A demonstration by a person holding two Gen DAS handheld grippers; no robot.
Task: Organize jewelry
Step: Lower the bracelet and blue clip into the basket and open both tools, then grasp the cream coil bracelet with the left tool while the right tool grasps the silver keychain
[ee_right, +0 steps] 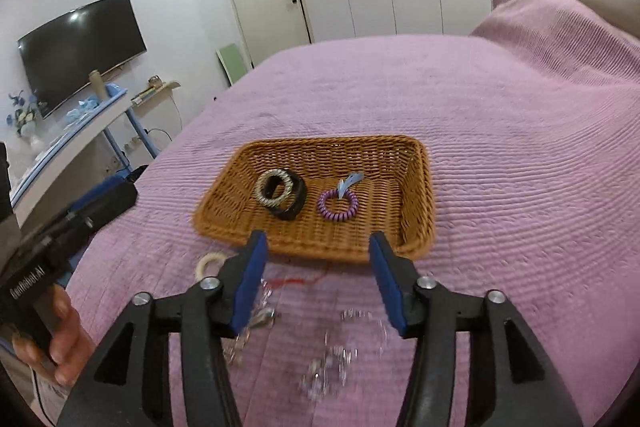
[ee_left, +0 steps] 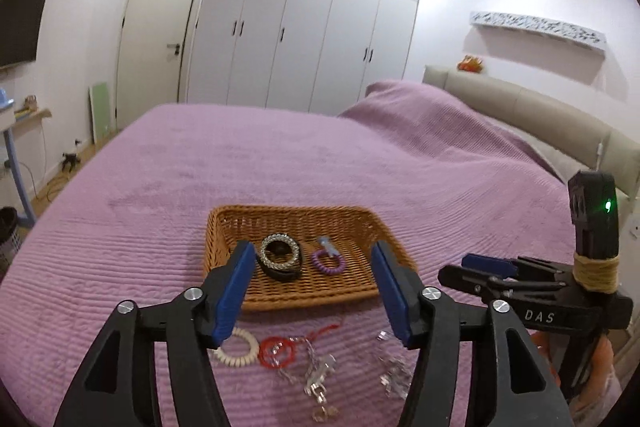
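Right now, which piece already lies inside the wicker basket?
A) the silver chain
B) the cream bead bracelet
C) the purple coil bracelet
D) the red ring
C: the purple coil bracelet rests on the wicker basket floor; the other three lie on the bedspread.

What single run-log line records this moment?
left gripper: open, empty | right gripper: open, empty | basket: purple coil bracelet inside | red bracelet: on bedspread

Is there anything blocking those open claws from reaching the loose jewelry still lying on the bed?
Nothing visible does. The left gripper and right gripper both hang open over the bedspread, with the cream bracelet, red bracelet and silver chains lying uncovered just in front of the wicker basket.
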